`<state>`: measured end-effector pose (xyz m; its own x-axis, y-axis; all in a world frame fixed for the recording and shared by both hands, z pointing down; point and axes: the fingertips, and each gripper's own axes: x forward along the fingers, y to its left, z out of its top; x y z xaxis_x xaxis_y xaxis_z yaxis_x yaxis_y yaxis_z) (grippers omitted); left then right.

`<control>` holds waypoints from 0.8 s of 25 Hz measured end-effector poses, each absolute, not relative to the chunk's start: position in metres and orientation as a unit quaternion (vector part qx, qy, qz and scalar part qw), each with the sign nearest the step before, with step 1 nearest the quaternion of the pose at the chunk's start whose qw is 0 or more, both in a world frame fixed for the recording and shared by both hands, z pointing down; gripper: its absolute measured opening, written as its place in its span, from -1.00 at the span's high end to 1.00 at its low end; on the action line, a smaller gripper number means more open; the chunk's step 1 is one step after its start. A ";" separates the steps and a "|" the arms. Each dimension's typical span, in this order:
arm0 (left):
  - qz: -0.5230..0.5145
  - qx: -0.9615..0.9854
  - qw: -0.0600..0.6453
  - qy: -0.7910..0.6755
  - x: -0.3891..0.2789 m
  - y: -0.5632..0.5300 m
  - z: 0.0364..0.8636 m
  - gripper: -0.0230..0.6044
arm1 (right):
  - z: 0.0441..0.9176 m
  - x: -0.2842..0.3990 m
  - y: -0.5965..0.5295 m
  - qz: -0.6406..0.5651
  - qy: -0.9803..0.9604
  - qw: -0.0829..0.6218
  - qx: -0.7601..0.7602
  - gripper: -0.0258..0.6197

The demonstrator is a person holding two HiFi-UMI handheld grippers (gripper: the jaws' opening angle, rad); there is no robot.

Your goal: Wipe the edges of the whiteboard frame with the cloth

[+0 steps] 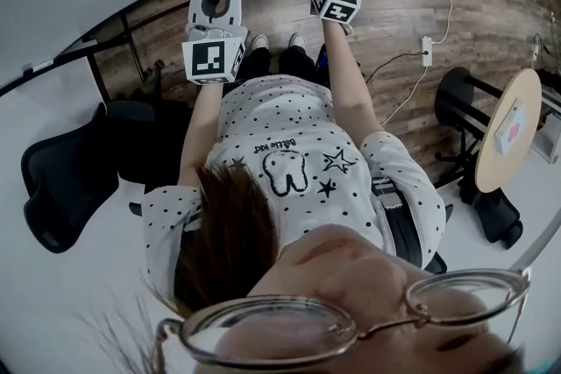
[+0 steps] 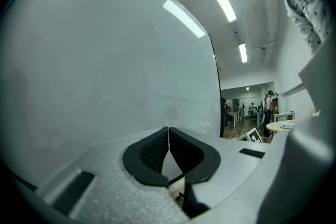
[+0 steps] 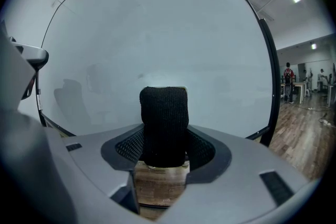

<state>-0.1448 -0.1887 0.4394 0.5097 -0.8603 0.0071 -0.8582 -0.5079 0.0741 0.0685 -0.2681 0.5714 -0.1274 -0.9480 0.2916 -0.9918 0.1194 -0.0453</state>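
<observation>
Black knitted cloth (image 3: pixel 164 118) is clamped upright between the fingers (image 3: pixel 127 147) of the right gripper (image 3: pixel 164 147), its top set in front of the whiteboard (image 3: pixel 157 34); contact cannot be told. The white board stands upright, edged by a thin black frame (image 3: pixel 272 81).

A black office chair (image 1: pixel 66 179) is seen at the left. The floor (image 1: pixel 473 4) is laid in wood planks, and a white power strip (image 1: pixel 427 51) is placed on it with a white cable (image 1: pixel 406 96) attached. A round wooden table (image 1: pixel 500 166) is set at the right, and a small white-and-pink item (image 1: pixel 511 129) is laid on it. Long ceiling lights (image 2: pixel 223 1) are lit, and standing people (image 2: pixel 270 104) are seen far off among tables.
</observation>
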 end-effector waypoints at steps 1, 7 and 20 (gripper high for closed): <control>-0.016 0.867 0.035 -0.496 -0.147 -0.189 0.439 0.86 | 0.571 0.065 -0.268 0.114 -0.746 0.096 0.650 0.22; -0.020 0.858 0.036 -0.512 -0.153 -0.184 0.433 0.86 | 0.565 0.054 -0.269 0.113 -0.768 0.097 0.623 0.22; -0.018 0.837 0.038 -0.545 -0.142 -0.167 0.434 0.86 | 0.572 0.046 -0.274 0.125 -0.813 0.127 0.555 0.17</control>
<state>-0.1416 -0.1671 0.4341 0.4042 -0.9146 0.0109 -0.9118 -0.4020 0.0837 0.0464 -0.2738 0.5715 -0.3525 -0.8696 0.3457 -0.9333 0.3537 -0.0620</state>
